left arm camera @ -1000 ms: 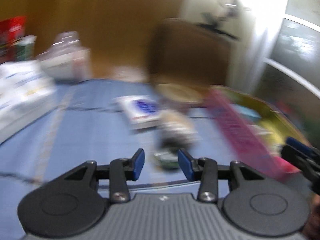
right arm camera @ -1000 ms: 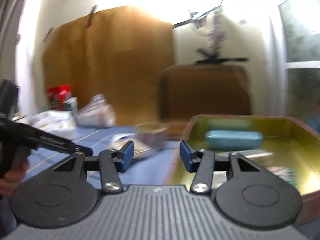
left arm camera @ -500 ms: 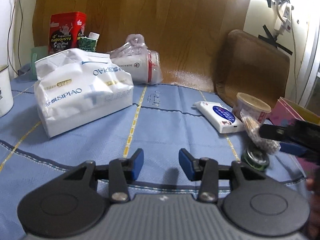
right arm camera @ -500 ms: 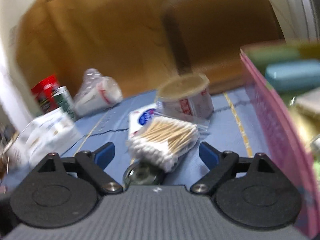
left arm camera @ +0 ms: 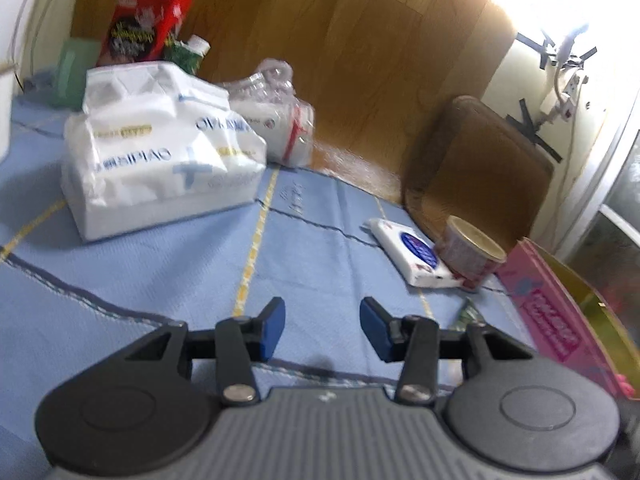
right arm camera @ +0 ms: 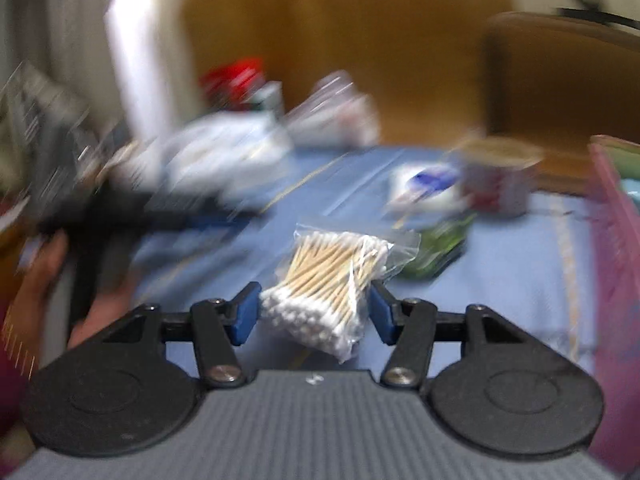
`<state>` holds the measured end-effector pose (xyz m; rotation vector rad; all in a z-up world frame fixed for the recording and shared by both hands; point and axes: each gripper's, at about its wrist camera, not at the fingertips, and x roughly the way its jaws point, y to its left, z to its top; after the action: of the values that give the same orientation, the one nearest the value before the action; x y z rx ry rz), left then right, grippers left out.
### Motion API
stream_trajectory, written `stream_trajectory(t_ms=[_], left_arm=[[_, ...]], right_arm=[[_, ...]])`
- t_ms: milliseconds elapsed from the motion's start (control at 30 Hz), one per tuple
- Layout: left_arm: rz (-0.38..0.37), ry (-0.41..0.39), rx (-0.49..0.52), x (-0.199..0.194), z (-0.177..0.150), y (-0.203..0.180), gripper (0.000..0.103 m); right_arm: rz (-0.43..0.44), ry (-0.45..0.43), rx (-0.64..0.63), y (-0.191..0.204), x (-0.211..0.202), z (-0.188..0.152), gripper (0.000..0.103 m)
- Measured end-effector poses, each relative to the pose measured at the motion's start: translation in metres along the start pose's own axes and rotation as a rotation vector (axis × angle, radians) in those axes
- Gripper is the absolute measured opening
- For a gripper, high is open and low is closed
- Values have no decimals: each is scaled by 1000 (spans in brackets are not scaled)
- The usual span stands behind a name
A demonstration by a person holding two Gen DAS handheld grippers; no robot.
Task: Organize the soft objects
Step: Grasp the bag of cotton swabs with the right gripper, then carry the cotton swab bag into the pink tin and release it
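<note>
My right gripper is shut on a clear bag of cotton swabs and holds it above the blue tablecloth. My left gripper is open and empty, low over the cloth. A large white tissue pack lies ahead to the left, and a small white wipes packet to the right. The pink box stands at the right edge; it also shows in the right wrist view. The left gripper shows blurred in the right wrist view.
A round paper tub stands beside the wipes packet. A plastic-wrapped cup bundle, a red tin and a green carton stand at the back. A green packet lies behind the swabs. A brown board leans on the wall.
My right gripper has closed on the bag of cotton swabs and lifted it. My left gripper has shifted slightly; the swabs are gone from its view.
</note>
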<state>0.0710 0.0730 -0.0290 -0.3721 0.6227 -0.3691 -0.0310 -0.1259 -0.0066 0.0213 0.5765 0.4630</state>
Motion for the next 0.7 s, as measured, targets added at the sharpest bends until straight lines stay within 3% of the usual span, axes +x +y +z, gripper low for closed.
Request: stream_trajectory(t_ms=[67, 167, 333, 400, 433, 467, 533, 600, 700], left_arm=[[-35, 36, 1, -4, -4, -4, 42], [-84, 105, 6, -10, -12, -12, 42], [-70, 209, 55, -23, -23, -35, 42], [-89, 235, 61, -29, -28, -42, 42], [-106, 253, 50, -29, -32, -43, 43], [-120, 253, 46, -31, -38, -47, 43], [-122, 240, 75, -34, -45, -58, 40], [-156, 249, 72, -33, -44, -68, 31], [-190, 227, 112, -37, -32, -92, 30]], right_arm=[[26, 32, -63, 14, -4, -16, 64], [-9, -1, -56, 20, -16, -30, 77], [-1, -16, -44, 19, -23, -35, 82], [-3, -22, -49, 19, -24, -35, 79], [-1, -27, -51, 18, -27, -35, 62], [2, -32, -59, 18, -27, -36, 56], [-7, -36, -58, 23, -19, -33, 53], [-15, -46, -49, 22, -22, -33, 51], [-60, -113, -51, 16, -37, -29, 51]])
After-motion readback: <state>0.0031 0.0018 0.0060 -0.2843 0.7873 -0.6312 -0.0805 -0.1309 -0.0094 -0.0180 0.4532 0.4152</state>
